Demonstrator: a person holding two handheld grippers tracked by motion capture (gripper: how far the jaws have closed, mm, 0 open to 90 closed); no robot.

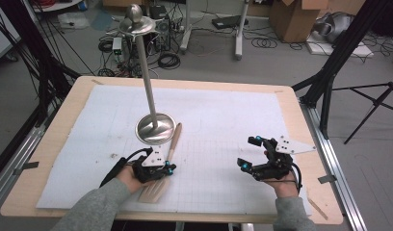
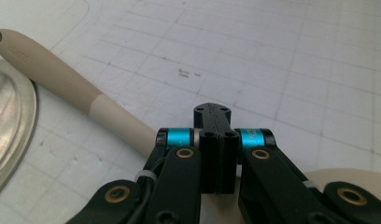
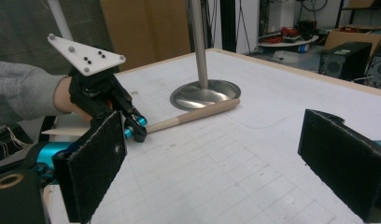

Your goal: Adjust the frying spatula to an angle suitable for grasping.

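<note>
Left gripper view: spatula (image 2: pixel 76 88) blade hidden.

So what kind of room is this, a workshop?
Probably a lab or test room: cables tangled on the floor, black tripod legs around the table, and cardboard boxes by the wall.

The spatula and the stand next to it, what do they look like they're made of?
Spatula: looks like matte beige silicone or plastic; two-tone handle, no grain or shine, though wood is possible. Stand: polished metal, probably steel; its round base and pole reflect light like a mirror.
</note>
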